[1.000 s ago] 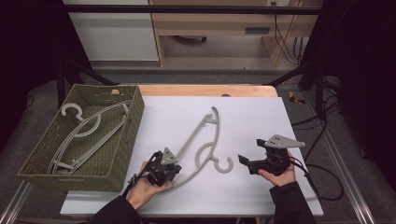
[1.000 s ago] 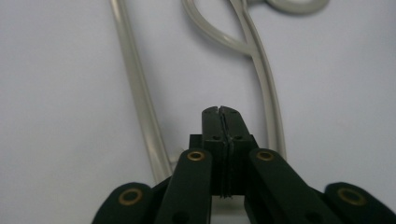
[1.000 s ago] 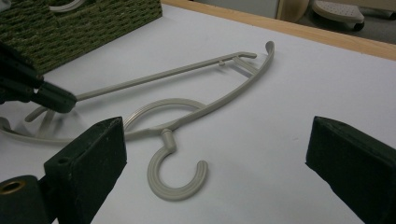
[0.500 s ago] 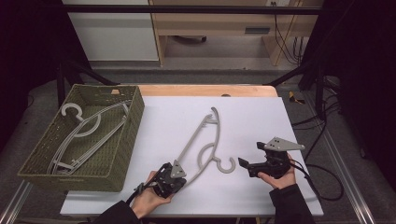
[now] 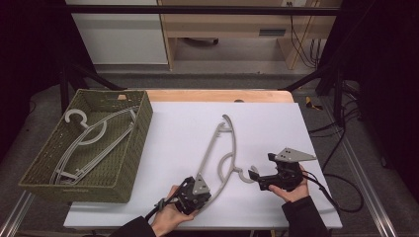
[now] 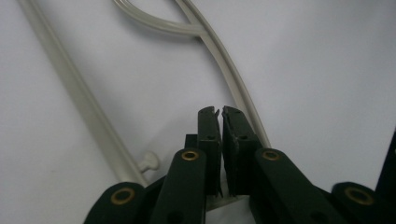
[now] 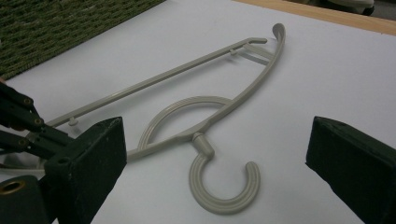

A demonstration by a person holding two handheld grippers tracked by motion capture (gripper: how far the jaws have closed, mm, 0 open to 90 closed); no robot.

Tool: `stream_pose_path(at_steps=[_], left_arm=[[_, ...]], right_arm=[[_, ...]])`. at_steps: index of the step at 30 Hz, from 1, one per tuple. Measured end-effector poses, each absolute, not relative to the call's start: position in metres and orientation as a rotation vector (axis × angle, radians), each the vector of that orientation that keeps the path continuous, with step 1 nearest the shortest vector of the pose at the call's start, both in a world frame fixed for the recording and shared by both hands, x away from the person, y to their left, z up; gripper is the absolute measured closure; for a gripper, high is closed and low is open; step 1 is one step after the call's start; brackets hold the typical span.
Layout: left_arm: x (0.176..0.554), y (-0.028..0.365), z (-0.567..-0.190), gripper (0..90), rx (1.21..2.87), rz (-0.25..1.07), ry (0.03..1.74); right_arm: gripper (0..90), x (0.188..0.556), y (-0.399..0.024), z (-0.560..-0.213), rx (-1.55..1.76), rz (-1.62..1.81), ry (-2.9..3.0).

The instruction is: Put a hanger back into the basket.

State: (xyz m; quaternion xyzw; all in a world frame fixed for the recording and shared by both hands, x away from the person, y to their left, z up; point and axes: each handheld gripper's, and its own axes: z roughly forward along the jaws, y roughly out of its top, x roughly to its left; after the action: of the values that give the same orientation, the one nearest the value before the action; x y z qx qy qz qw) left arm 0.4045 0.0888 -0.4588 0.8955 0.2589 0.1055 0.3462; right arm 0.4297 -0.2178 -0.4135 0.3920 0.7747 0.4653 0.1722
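Note:
A pale grey plastic hanger lies on the white table, its hook pointing toward my right gripper. My left gripper sits at the hanger's near corner. In the left gripper view the jaws show only a thin slit at their tips, with the hanger corner caught low between the pads. They have just been opening slightly. My right gripper stands wide open just right of the hook. In the right gripper view the hook lies on the table ahead of the spread jaws, touching neither.
A green woven basket stands at the left and holds more hangers; its weave appears in the right gripper view. A wooden strip borders the table's far edge. A cable trails off the right side.
My left gripper moved right and nearer the front edge, dragging the hanger's near corner along. The hook swung slightly right. The right gripper stayed put.

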Motion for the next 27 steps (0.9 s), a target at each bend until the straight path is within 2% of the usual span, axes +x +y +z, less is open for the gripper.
stream_pose_path(at_steps=[4, 9, 10, 12, 16, 17, 21, 23, 27], left_arm=[[0.411, 0.112, -0.441, 75.0, 2.223, 0.311, 0.684], [0.421, 0.146, -0.422, 53.7, 2.125, 0.346, 0.712], [0.424, 0.159, -0.417, 45.5, 2.085, 0.341, 0.731], [0.425, 0.164, -0.415, 42.5, 2.066, 0.342, 0.734], [0.428, 0.182, -0.408, 30.3, 2.011, 0.357, 0.746], [0.428, 0.185, -0.407, 24.7, 2.004, 0.357, 0.750], [0.429, 0.194, -0.406, 18.8, 1.985, 0.367, 0.754], [0.429, 0.198, -0.405, 11.8, 1.983, 0.372, 0.763], [0.430, 0.200, -0.404, 9.2, 1.970, 0.373, 0.766]], right_arm=[[5.1, 0.429, -0.213, -0.413, 1.110, 1.314, 2.203], [4.8, 0.427, -0.198, -0.411, 1.096, 1.303, 2.222], [4.9, 0.426, -0.190, -0.412, 1.094, 1.299, 2.236], [4.7, 0.426, -0.185, -0.413, 1.091, 1.293, 2.250], [4.4, 0.427, -0.167, -0.420, 1.112, 1.257, 2.284], [4.5, 0.427, -0.159, -0.424, 1.140, 1.238, 2.291], [4.5, 0.428, -0.147, -0.433, 1.171, 1.204, 2.310], [4.5, 0.429, -0.137, -0.443, 1.207, 1.179, 2.320], [4.3, 0.431, -0.128, -0.456, 1.255, 1.166, 2.333]])
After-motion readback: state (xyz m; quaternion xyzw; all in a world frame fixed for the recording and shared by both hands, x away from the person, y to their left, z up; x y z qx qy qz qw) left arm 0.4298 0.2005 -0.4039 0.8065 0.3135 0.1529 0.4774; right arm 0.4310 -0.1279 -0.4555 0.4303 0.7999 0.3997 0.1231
